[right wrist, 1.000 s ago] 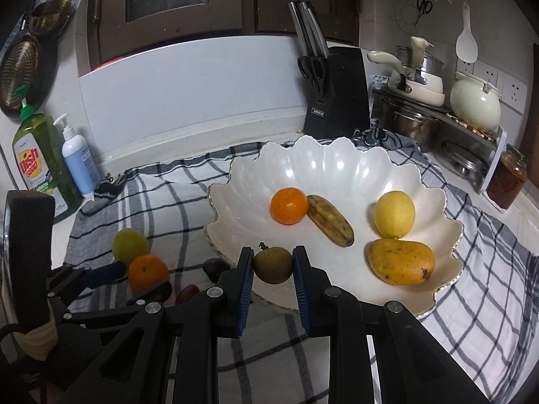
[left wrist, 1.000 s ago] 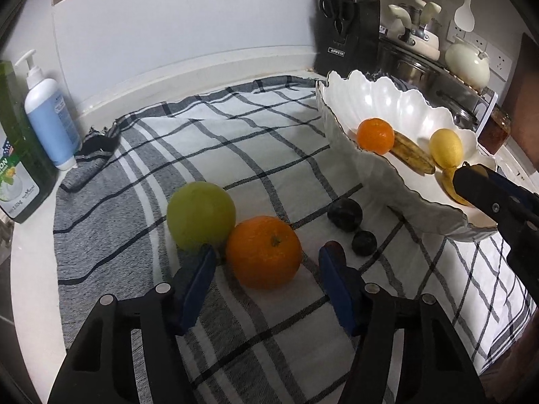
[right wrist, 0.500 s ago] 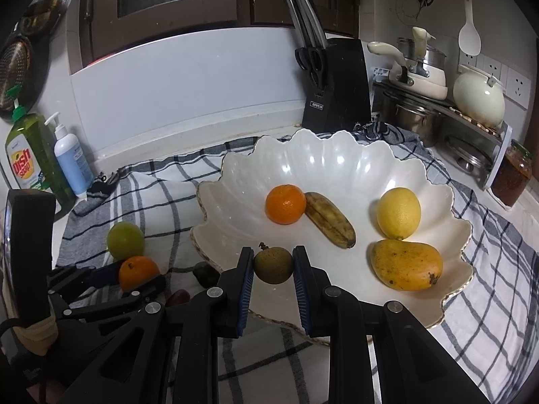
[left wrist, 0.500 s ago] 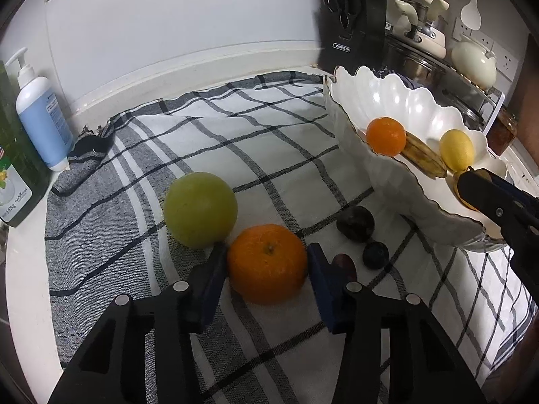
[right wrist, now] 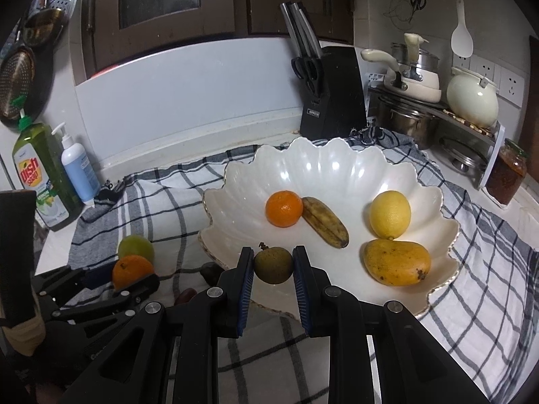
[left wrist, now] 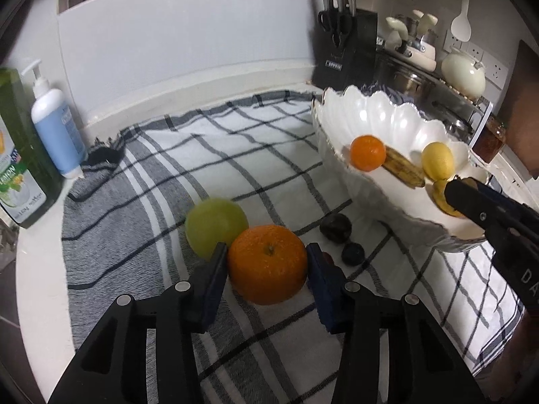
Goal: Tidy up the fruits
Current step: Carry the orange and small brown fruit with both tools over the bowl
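My left gripper (left wrist: 266,262) is shut on a large orange (left wrist: 267,264) over the checked cloth (left wrist: 202,168); it also shows in the right wrist view (right wrist: 132,271). A green apple (left wrist: 215,227) sits just behind it. My right gripper (right wrist: 273,266) is shut on a small brown-green fruit (right wrist: 273,265), held over the near rim of the white scalloped bowl (right wrist: 337,168). The bowl holds a small orange (right wrist: 284,208), a browned banana (right wrist: 325,222), a lemon (right wrist: 390,214) and a mango (right wrist: 397,262).
Two dark plums (left wrist: 336,228) (left wrist: 353,253) and a reddish fruit (right wrist: 186,295) lie on the cloth by the bowl. A dish soap bottle (right wrist: 43,181) and a pump bottle (right wrist: 79,168) stand at the left. A knife block (right wrist: 331,94), pots and a jar (right wrist: 507,176) stand behind.
My left gripper closed its jaws onto the large orange. My right gripper moved the small brown-green fruit forward over the bowl's near rim.
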Action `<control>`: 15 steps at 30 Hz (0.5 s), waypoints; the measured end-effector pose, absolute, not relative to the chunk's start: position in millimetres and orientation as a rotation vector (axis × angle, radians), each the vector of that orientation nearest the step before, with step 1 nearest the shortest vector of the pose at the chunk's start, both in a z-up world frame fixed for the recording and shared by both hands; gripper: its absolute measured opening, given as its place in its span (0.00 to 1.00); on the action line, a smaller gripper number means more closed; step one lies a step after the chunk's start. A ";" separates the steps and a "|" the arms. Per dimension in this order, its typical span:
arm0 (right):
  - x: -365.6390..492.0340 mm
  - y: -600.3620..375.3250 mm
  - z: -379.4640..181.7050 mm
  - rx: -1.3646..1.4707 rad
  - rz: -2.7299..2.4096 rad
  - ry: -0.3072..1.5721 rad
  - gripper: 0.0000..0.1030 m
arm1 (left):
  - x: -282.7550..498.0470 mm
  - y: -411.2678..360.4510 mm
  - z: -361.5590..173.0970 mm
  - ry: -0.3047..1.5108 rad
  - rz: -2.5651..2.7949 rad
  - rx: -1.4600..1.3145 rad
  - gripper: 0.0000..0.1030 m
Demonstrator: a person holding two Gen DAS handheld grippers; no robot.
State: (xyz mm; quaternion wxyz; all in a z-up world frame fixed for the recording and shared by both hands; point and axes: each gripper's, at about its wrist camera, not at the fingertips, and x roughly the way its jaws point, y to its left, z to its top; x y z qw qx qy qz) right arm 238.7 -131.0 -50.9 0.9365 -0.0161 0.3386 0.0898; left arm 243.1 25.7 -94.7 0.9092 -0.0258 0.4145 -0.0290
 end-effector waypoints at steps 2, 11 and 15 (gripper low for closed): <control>234.0 -132.8 -46.5 -0.029 0.183 0.684 0.24 | 238.5 24.8 -86.9 0.838 -0.060 -0.052 0.44; 217.2 -149.1 -26.8 -0.007 0.166 0.642 0.24 | 222.2 10.9 -57.1 0.774 -0.075 -0.034 0.44; 212.6 -159.4 -18.2 0.004 0.149 0.624 0.24 | 220.9 0.6 -45.7 0.749 -0.090 -0.021 0.44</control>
